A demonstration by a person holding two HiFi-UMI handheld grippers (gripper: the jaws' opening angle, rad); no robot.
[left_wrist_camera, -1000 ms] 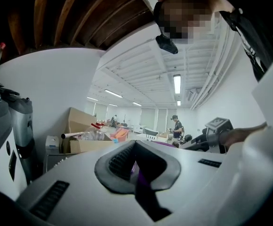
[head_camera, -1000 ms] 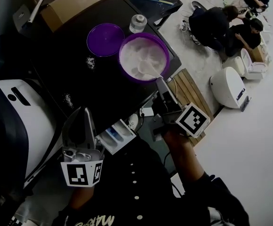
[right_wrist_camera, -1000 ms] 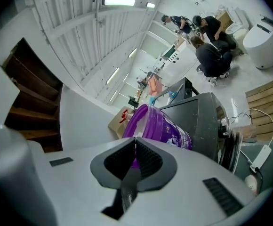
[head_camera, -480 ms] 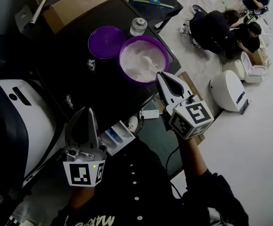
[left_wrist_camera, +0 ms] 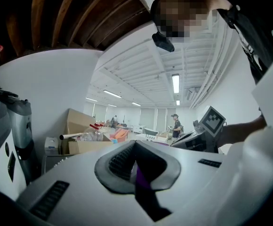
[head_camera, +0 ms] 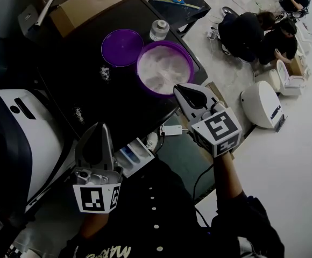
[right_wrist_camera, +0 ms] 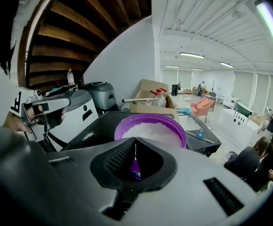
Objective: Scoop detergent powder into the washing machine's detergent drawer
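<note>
At centre right of the head view, right gripper has its jaws pressed together. The tips sit just short of the lower right rim of the purple bowl. Can't tell if a scoop handle is pinched; the right gripper view shows only a thin seam with purple behind it. Bowl is full of white detergent powder and stands on the black table, upper centre, with the purple lid just to its left.

Left gripper is at lower left, jaws also together with nothing gripped, tips pointing up the frame by the table edge. Detergent drawer is pulled out just right of it, at lower centre. The white washing machine fills the left edge.

Risks:
- Bowl and drawer are well apart, so a tilted or jolted scoop would drop powder on the table edge or the floor. Loose powder already lies on the table.
- A push on the bowl rim could shove the bowl toward the table's right edge.

Pose:
- Right forearm rises from bottom right, gripper angled to upper left, marker cube facing the camera.
- Left hand is low, gripper near vertical in the frame.
</note>
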